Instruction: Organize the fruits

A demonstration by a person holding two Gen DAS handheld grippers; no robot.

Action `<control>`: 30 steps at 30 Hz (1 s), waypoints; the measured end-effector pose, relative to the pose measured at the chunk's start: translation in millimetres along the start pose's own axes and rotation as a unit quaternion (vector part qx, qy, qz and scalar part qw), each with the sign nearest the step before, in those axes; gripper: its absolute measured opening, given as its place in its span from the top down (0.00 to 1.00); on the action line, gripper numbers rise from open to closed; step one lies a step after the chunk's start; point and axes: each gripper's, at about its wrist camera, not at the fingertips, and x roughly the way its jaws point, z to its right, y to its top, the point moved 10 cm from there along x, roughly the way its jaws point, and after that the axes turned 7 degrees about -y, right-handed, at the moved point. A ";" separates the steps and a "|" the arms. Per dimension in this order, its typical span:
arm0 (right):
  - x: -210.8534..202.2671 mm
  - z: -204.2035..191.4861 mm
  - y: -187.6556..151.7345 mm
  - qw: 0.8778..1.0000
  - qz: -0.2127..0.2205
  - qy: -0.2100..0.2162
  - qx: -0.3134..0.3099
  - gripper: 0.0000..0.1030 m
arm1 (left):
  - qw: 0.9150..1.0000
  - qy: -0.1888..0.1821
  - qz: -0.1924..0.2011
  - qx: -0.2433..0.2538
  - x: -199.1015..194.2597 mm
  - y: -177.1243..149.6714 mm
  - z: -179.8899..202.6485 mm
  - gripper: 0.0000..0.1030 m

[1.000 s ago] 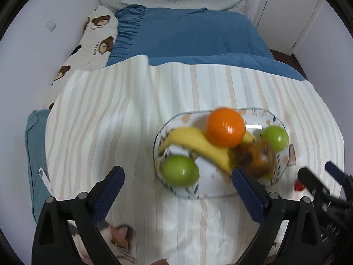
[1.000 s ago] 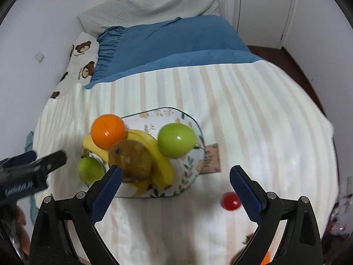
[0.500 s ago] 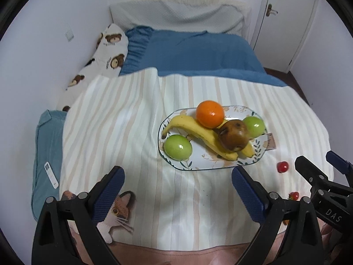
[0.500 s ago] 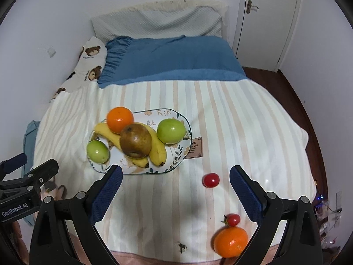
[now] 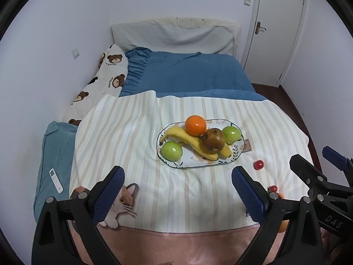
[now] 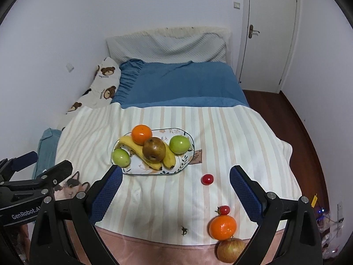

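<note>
An oval patterned plate (image 5: 237,155) (image 6: 187,161) on the striped bed cover holds an orange (image 5: 195,125) (image 6: 141,134), bananas (image 5: 190,143) (image 6: 134,147), a brown pear (image 5: 213,139) (image 6: 154,149) and two green apples (image 5: 171,151) (image 5: 231,134) (image 6: 120,157) (image 6: 179,144). Loose on the cover lie a cherry tomato (image 5: 258,164) (image 6: 207,179), a second tomato (image 6: 224,210), an orange (image 6: 222,227) and a red-yellow apple (image 6: 230,250). My left gripper (image 5: 177,191) and right gripper (image 6: 175,186) both stand open and empty, well back from the plate.
A blue duvet (image 5: 187,75) and pillows lie beyond the cover; a bear-print pillow (image 5: 103,77) lies along the left wall. A white remote (image 5: 56,180) rests on a blue cushion at the left. A door (image 6: 269,33) and wooden floor are at the right.
Both grippers have pulled back and up from the plate, so more of the bed shows. The loose orange, apple and second tomato have come into the right wrist view.
</note>
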 end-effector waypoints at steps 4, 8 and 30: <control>-14.2 -1.2 -2.5 1.000 0.008 0.008 0.002 0.03 | 1.000 0.001 0.007 -0.003 -12.8 -2.9 1.1 0.04; -23.2 -0.3 -4.5 1.000 0.007 0.021 0.013 0.03 | 1.000 -0.004 0.005 -0.010 -15.9 -5.9 1.5 0.04; 87.8 168.7 -194.1 0.945 -0.230 0.030 0.232 0.03 | 0.947 -0.155 -0.267 0.088 153.4 -108.8 188.4 0.04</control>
